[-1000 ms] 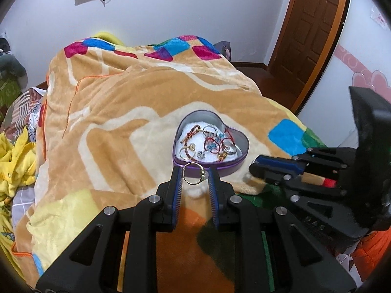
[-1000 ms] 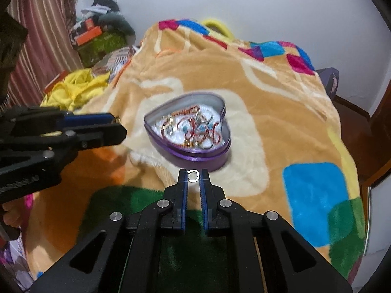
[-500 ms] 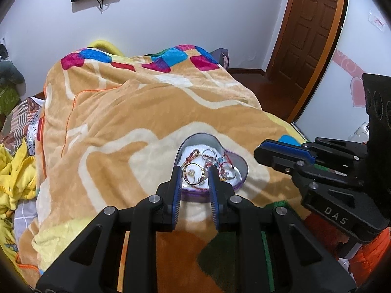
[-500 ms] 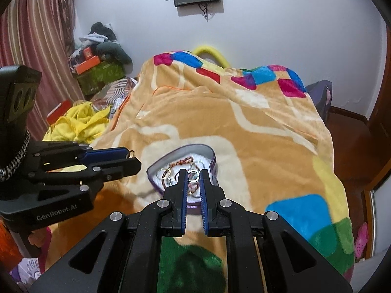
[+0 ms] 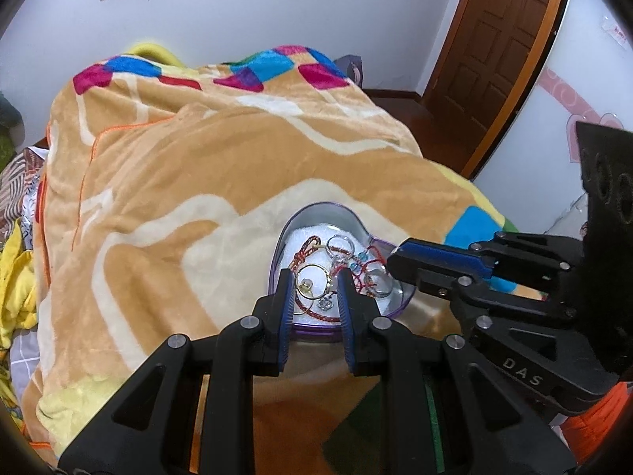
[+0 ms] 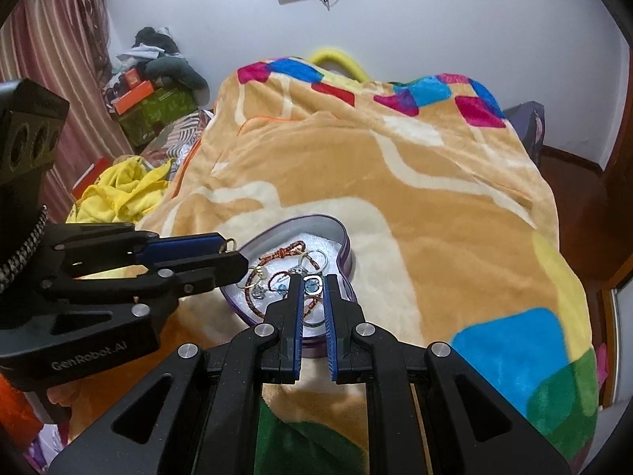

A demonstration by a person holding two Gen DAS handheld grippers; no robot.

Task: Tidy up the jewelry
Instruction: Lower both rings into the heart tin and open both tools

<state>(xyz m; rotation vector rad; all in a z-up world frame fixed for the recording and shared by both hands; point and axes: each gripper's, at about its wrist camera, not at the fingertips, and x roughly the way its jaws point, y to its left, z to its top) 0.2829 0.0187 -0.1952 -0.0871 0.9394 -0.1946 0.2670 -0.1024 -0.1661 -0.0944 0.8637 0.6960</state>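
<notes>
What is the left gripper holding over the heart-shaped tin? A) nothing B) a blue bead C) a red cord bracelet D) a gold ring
D: the left gripper is shut on a gold ring, pinched between its blue pads above the heart-shaped tin.

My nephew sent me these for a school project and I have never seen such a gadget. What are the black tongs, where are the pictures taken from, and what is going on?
The black tongs are hand-held grippers, one in each of a person's hands. Each carries a wide-angle camera looking along its two fingers, so one picture is taken from each.

On a bed with an orange patterned blanket sits a purple heart-shaped tin with rings and red cords on white padding.

The left hand-held gripper pinches a large gold ring above the tin. The right hand-held gripper pinches a small silver ring, also over the tin. Probably both are about to be dropped in.
</notes>
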